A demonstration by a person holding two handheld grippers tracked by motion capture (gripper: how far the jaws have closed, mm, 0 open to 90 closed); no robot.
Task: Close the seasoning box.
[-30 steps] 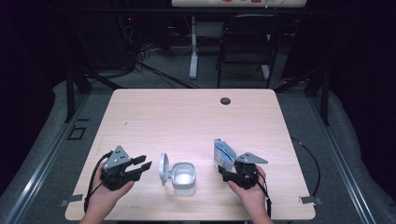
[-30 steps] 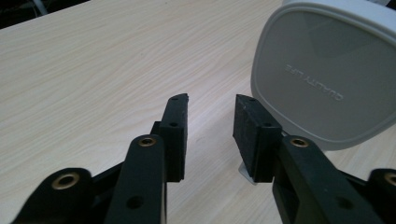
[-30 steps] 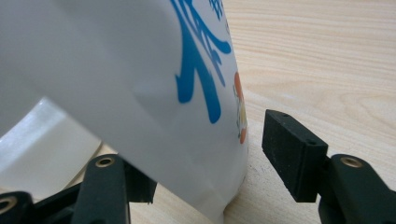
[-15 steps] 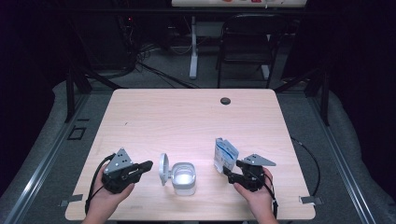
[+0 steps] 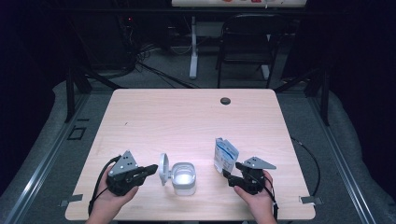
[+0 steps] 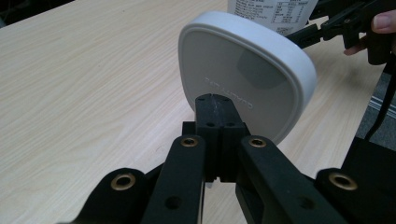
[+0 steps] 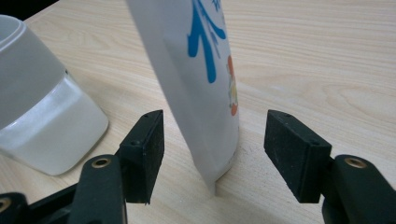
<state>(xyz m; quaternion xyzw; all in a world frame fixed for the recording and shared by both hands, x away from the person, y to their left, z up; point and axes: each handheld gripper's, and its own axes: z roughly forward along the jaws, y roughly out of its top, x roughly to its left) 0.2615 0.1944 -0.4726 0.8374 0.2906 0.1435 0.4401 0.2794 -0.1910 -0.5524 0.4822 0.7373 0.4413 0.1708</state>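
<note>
A white lidded container point(image 5: 183, 178) stands near the table's front edge, its hinged lid point(image 5: 163, 169) swung up on the left side. My left gripper point(image 5: 152, 168) points at that lid, shut with nothing in it; in the left gripper view its joined tips point(image 6: 215, 105) sit just before the lid's outer face point(image 6: 247, 70). A white and blue pouch point(image 5: 226, 155) stands upright to the container's right. My right gripper point(image 7: 219, 154) is open, and the pouch's lower edge point(image 7: 205, 93) stands between its pads point(image 7: 144, 149) without touching them.
The container's frosted body point(image 7: 42, 116) is close on the left in the right gripper view. A round dark grommet point(image 5: 225, 101) lies at the wooden table's point(image 5: 187, 121) far side. A chair point(image 5: 247, 42) and cables stand beyond the table.
The left gripper's jaws have gone from apart to shut, with nothing between them. Both hands have stayed almost where they were.
</note>
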